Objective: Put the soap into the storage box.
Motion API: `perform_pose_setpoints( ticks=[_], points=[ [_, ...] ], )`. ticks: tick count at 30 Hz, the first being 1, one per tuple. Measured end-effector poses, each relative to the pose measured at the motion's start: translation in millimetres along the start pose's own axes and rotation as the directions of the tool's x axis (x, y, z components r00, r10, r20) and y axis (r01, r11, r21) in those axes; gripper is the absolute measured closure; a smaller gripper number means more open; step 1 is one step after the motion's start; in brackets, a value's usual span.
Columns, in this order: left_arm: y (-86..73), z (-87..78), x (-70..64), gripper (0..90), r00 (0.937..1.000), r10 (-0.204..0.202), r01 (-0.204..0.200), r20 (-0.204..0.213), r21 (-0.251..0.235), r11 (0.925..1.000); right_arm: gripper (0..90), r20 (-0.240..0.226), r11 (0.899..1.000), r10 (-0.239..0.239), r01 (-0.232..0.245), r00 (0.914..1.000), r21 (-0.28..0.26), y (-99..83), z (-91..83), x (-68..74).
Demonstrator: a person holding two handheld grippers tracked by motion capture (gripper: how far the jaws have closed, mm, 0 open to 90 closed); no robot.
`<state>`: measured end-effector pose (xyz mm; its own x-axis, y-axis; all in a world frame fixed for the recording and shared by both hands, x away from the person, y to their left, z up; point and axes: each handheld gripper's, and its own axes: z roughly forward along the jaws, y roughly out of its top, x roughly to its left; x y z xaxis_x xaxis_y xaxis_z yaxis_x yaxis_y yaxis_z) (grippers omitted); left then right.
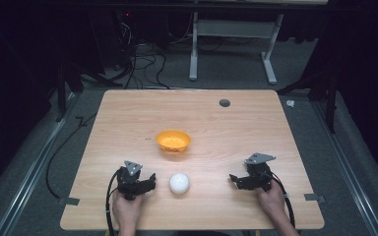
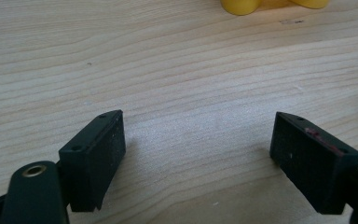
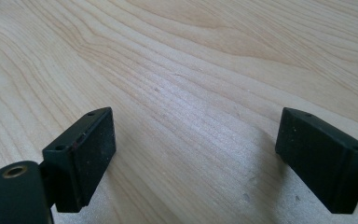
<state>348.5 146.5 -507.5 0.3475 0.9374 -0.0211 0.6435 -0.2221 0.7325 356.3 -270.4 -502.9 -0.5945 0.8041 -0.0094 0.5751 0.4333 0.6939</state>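
High view: both tongs, left tongs (image 1: 147, 183) and right tongs (image 1: 237, 180), rest released near the worktop's (image 1: 128, 108) front edge, flanking a white ball (image 1: 179, 183); an orange bowl (image 1: 173, 140) sits mid-worktop.

Both hands rest low near the person, the left gripper (image 1: 147, 183) and right gripper (image 1: 237, 181) with jaws spread wide.

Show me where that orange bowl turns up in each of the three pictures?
High view: the orange bowl sits mid-table, beyond the white ball.
Left gripper view: a yellow-orange piece of it at the top edge, right of centre.
Right gripper view: not in it; bare wood between the open jaws.
Shared landmark: the pale wood-grain table, also seen in the left gripper view and right gripper view.
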Motion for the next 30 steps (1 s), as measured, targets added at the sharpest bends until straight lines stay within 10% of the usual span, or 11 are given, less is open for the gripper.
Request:
perform_pose_setpoints(
  ticks=[30],
  points=[
    [-4.0, -10.4, 2.6, 16.3, 0.9969, -0.041, 0.043, 0.067, -0.024, 0.9988, 12.7, -0.001, 1.000, -0.002, 0.002, 1.0000, 0.000, 0.0, -0.1, -0.2]
  ],
)
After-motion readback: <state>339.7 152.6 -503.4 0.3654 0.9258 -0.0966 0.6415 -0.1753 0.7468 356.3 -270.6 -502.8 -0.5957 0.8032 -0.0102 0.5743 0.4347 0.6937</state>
